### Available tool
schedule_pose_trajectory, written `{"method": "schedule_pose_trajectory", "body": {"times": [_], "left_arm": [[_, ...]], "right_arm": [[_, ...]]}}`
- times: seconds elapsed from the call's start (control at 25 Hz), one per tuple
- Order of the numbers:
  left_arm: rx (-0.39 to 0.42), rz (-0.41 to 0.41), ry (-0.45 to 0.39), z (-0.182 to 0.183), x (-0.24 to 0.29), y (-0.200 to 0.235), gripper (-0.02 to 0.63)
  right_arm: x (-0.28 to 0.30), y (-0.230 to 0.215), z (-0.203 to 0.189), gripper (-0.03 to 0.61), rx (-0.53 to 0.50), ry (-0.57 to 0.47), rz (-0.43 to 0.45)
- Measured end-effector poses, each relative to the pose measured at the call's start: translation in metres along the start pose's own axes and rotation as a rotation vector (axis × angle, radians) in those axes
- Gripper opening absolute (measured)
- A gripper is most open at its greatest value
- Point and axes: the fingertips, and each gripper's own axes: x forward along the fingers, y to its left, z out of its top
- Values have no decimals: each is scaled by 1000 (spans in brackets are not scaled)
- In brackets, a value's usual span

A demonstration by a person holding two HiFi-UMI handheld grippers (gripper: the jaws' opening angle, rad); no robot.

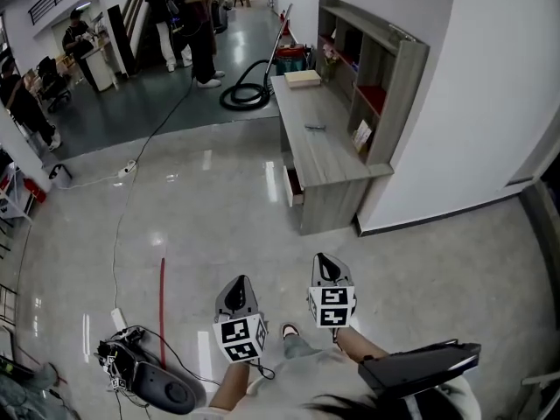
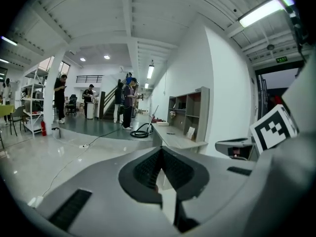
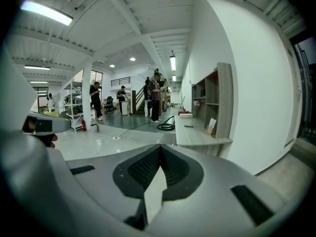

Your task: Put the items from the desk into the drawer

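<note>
A long grey wooden desk [image 1: 319,151] with a shelf unit [image 1: 376,68] stands against the white wall, a few steps ahead of me. On it lie a flat pale box [image 1: 303,78] at the far end and a small dark item [image 1: 315,128] near the middle. A small card [image 1: 362,135] leans in the lowest shelf. A drawer [image 1: 293,185] under the desk's near end is slightly pulled out, red inside. My left gripper [image 1: 239,283] and right gripper [image 1: 322,261] hang side by side over the floor, far from the desk, both shut and holding nothing. The desk [image 2: 175,138] also shows beyond the left gripper [image 2: 160,150], and the desk [image 3: 195,132] beyond the right gripper [image 3: 159,147].
A black vacuum hose [image 1: 245,95] coils on the floor by the desk's far end. A cable [image 1: 122,217] runs across the glossy floor, and a red rod [image 1: 161,300] lies near my left. A dark device [image 1: 149,381] sits at lower left. Several people [image 1: 197,24] stand far back.
</note>
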Motion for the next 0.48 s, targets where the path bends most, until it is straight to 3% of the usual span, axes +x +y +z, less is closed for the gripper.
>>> {"method": "schedule_pose_trajectory", "body": {"times": [0.48], "left_arm": [[0,-56,25,31,120,17,-2]], "right_arm": [[100,-34,38,-2,4,14,-66]]}}
